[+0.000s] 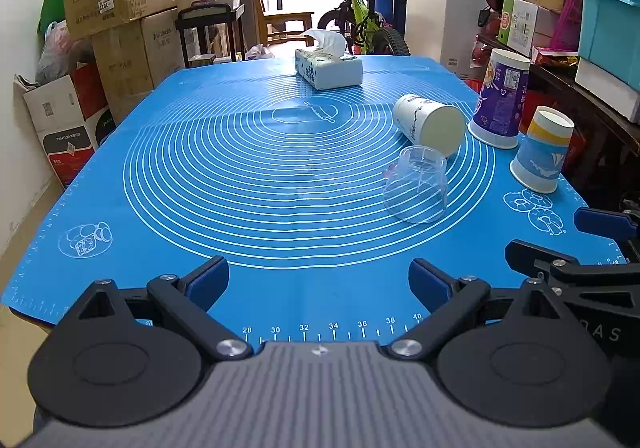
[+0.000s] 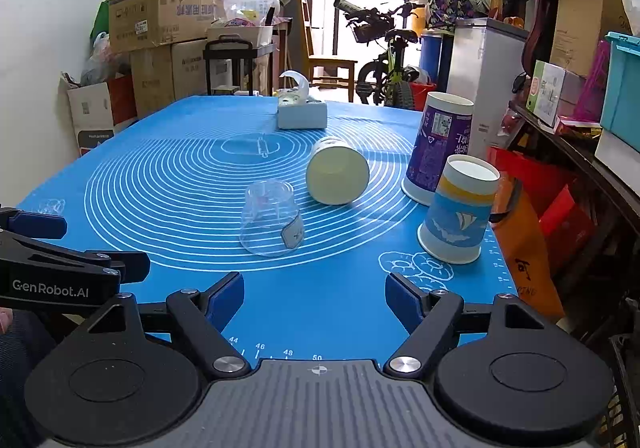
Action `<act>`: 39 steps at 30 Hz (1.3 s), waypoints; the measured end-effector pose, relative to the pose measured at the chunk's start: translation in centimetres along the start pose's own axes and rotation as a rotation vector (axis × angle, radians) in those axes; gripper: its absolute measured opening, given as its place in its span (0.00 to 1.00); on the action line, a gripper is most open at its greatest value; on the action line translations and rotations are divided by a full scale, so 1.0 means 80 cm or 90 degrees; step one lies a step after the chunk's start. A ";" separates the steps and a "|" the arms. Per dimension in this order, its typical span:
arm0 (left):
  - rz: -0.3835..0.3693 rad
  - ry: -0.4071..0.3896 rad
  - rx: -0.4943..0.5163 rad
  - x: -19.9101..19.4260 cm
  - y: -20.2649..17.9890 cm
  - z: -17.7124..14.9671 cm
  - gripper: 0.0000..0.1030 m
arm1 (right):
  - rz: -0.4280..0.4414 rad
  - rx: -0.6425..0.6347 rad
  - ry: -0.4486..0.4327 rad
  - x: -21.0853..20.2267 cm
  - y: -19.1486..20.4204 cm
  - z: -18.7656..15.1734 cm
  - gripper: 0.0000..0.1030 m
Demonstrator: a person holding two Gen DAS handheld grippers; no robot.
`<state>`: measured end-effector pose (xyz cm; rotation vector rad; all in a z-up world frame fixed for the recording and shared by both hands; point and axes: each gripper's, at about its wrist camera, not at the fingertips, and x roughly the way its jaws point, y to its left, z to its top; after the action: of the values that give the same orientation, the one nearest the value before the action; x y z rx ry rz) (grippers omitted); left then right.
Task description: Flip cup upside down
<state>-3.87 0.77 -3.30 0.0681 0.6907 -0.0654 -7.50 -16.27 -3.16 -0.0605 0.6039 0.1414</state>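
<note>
A white paper cup (image 1: 430,125) (image 2: 337,171) lies on its side on the blue mat (image 1: 240,167) (image 2: 160,175), its base toward me. A clear plastic cup (image 1: 416,183) (image 2: 270,221) stands upside down in front of it. A tall purple cup (image 1: 500,99) (image 2: 438,149) and a blue and yellow cup (image 1: 542,149) (image 2: 460,209) stand upside down at the right. My left gripper (image 1: 319,282) is open and empty near the mat's front edge. My right gripper (image 2: 315,298) is open and empty, just right of the left one, short of the clear cup.
A tissue box (image 1: 328,65) (image 2: 302,111) sits at the far end of the mat. Cardboard boxes (image 1: 120,7) stand at the left, a bicycle (image 1: 360,15) and a white cabinet (image 1: 444,7) behind, cluttered shelves (image 2: 580,119) along the right.
</note>
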 end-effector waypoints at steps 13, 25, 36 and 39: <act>0.000 -0.001 0.002 -0.002 -0.002 0.000 0.93 | 0.001 0.000 0.000 -0.001 0.000 0.000 0.78; -0.003 0.002 0.009 -0.001 -0.001 0.000 0.93 | -0.001 0.000 0.001 -0.004 0.002 0.001 0.78; -0.004 0.007 0.008 0.001 0.000 -0.001 0.93 | 0.000 0.001 0.000 -0.004 0.003 0.002 0.78; -0.004 0.008 0.010 0.002 0.001 -0.001 0.93 | 0.002 0.001 0.002 -0.004 0.004 0.002 0.78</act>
<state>-3.79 0.82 -3.45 0.0813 0.7033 -0.0763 -7.71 -16.00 -2.89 -0.0580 0.6068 0.1431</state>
